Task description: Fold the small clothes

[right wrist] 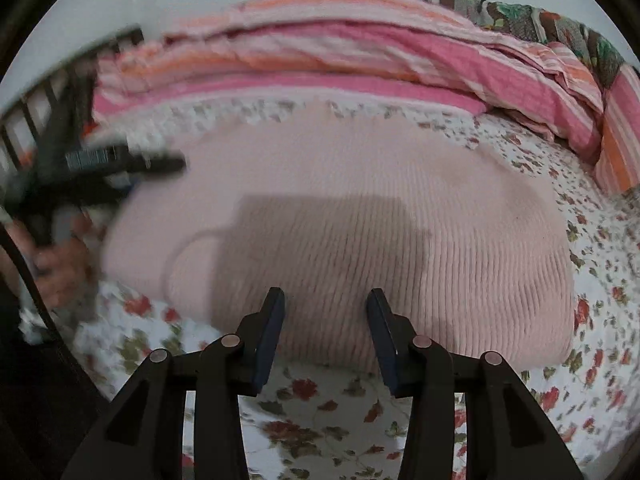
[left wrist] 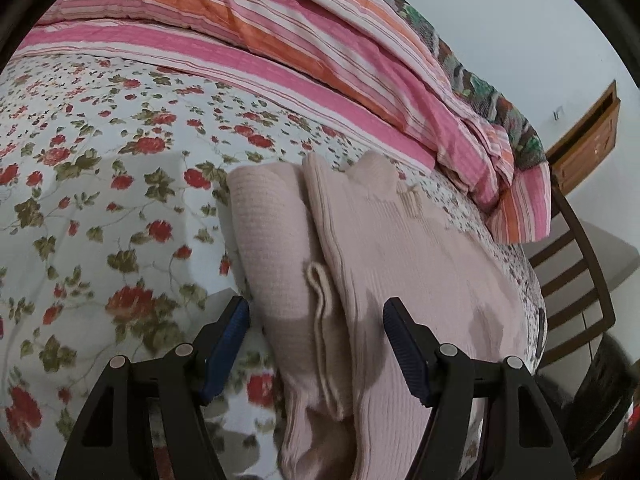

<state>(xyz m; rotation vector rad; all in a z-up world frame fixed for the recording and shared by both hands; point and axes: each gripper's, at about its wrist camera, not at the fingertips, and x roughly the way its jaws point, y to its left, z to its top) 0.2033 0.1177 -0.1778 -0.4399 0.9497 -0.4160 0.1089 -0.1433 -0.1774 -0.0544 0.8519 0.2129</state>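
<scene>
On a floral bedsheet (right wrist: pixel 328 408), a folded pink knit garment (right wrist: pixel 340 216) lies beneath the left tool (left wrist: pixel 316 312) and right tool (right wrist: pixel 326 300), both spread, gripping nothing.

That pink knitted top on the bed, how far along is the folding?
Partly done: the pink knitted top lies on the flowered bedspread with one side already turned over in layers. In hand: nothing gripped; the left gripper and right gripper hover open at its edge. Left: the final folds.

Left gripper (left wrist: pixel 316 312): black angular plastic frame, silver round rivets, ribbed blue pads; right gripper (right wrist: pixel 326 300) built the same.
</scene>
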